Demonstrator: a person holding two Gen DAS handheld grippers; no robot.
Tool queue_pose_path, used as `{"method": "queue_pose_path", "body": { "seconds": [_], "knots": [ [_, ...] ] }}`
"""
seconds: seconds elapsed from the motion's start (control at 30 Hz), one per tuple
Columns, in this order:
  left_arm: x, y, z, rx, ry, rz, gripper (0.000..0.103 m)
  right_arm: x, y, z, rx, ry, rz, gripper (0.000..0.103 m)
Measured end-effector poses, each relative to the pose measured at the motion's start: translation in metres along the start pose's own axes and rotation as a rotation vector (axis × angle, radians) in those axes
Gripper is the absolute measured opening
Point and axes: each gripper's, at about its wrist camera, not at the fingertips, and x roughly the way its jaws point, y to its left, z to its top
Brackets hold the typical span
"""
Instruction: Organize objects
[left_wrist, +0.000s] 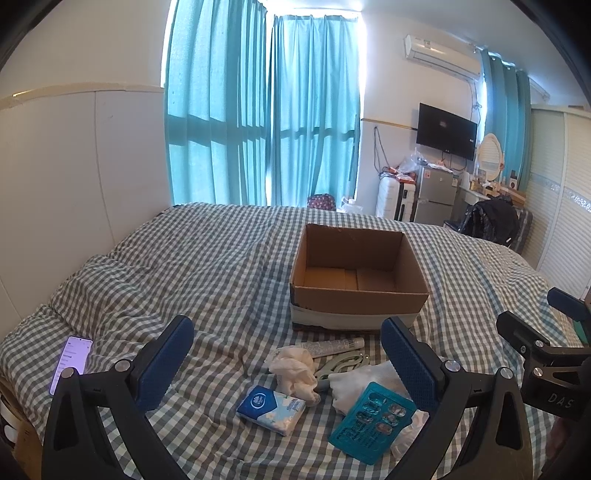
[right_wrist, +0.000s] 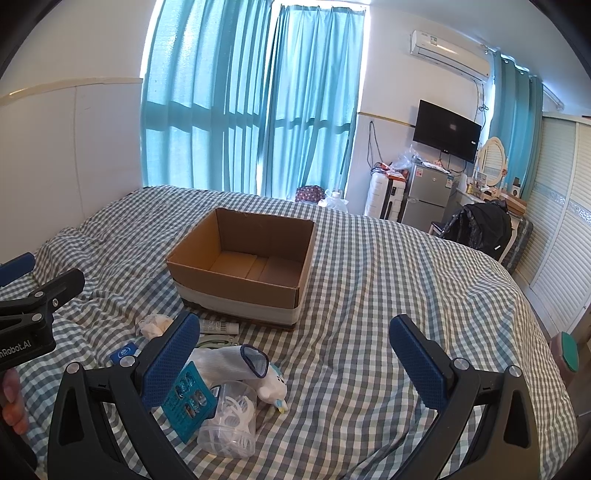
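An open, empty cardboard box (left_wrist: 358, 273) (right_wrist: 243, 266) sits on the checkered bed. In front of it lie a crumpled white tissue (left_wrist: 293, 369) (right_wrist: 153, 324), a small tube (left_wrist: 334, 346) (right_wrist: 218, 326), a tissue pack (left_wrist: 271, 408) (right_wrist: 123, 352), a teal blister card (left_wrist: 371, 422) (right_wrist: 188, 400), a white sock (left_wrist: 364, 384) (right_wrist: 225, 363), a clear plastic cup (right_wrist: 231, 424) and a small white toy (right_wrist: 273, 386). My left gripper (left_wrist: 288, 365) is open above the tissue and pack. My right gripper (right_wrist: 295, 365) is open and empty, just right of the pile.
A lit phone (left_wrist: 70, 362) lies on the bed at the left. The bed's right edge (right_wrist: 535, 314) drops toward a wardrobe. A fridge (right_wrist: 428, 199), a TV and a chair with a black jacket (right_wrist: 480, 221) stand beyond the bed.
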Motion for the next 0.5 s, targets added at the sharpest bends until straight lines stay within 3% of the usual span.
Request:
{"method": "queue_pose_path", "body": {
  "seconds": [0.5],
  "knots": [
    [-0.006, 0.001, 0.0, 0.007, -0.014, 0.001, 0.103, -0.012, -0.001, 0.003, -0.009, -0.018, 0.005, 0.103]
  ]
}}
